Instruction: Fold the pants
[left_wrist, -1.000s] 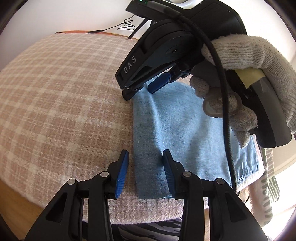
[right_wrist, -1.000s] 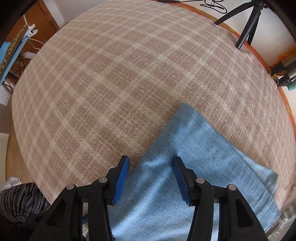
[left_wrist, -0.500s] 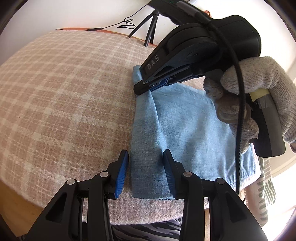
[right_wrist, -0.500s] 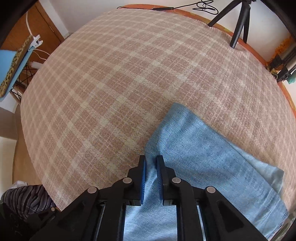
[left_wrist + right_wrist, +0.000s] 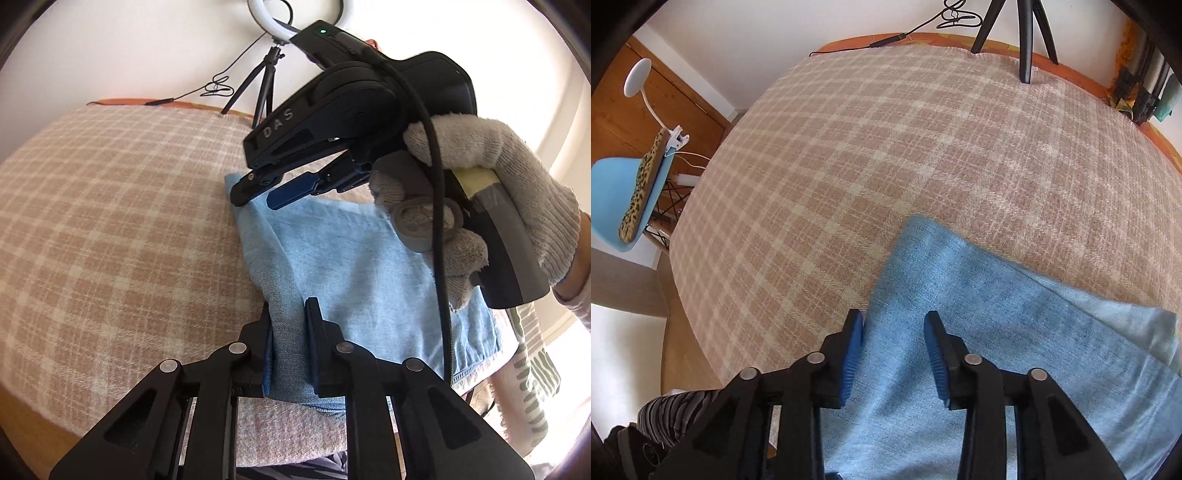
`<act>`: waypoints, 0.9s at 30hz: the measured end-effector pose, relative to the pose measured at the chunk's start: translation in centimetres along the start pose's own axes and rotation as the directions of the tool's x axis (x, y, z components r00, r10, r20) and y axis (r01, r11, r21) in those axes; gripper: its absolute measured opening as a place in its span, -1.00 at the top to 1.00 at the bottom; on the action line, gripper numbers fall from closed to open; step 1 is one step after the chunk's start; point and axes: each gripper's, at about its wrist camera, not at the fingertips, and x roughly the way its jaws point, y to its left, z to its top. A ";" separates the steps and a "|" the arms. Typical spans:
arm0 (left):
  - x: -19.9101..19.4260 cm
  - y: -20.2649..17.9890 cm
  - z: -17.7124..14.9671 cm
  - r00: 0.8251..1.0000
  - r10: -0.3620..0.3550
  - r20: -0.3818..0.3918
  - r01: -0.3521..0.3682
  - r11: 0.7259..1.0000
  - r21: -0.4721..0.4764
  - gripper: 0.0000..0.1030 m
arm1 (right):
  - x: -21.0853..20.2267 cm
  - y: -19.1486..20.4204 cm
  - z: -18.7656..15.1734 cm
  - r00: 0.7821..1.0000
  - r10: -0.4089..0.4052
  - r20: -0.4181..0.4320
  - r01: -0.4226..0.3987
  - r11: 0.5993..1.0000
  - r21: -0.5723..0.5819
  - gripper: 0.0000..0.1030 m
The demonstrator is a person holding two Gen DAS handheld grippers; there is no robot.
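While the pants (image 5: 354, 266) are lying folded small on the checked cloth (image 5: 122, 229) that is covering the counter, the two tools are working at the fold's left edge. The pants are sitting near the front right of the counter, with some light blue layers stacked up. In the right wrist view, a paler layer is poking out under the top one at the far right, so the stack is not lining up neatly there.

The left tool (image 5: 288, 347) is closing, and its blue pads are squeezing a raised ridge of denim at the near corner of the stack. The right tool (image 5: 258, 194), held in a gloved hand (image 5: 491, 206), is opening. Its pads are standing apart over the far left corner, and in its own view (image 5: 894, 354) the cloth is lying under the gap, not pinched.

So most of the folding is looking done: the legs are already doubled over into a short block. What is left, I am guessing, is one more fold or a tidy-up, pulling the edge flat and lining up that stray layer. A tripod (image 5: 1023, 33) is standing at the far edge, well away from the pants.
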 end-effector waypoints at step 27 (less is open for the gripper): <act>-0.8 -3.3 0.6 0.994 -0.111 0.016 0.110 0.993 0.043 0.81 | -3.0 -0.8 -1.5 0.995 -0.026 0.096 0.029 0.999 -0.030 0.94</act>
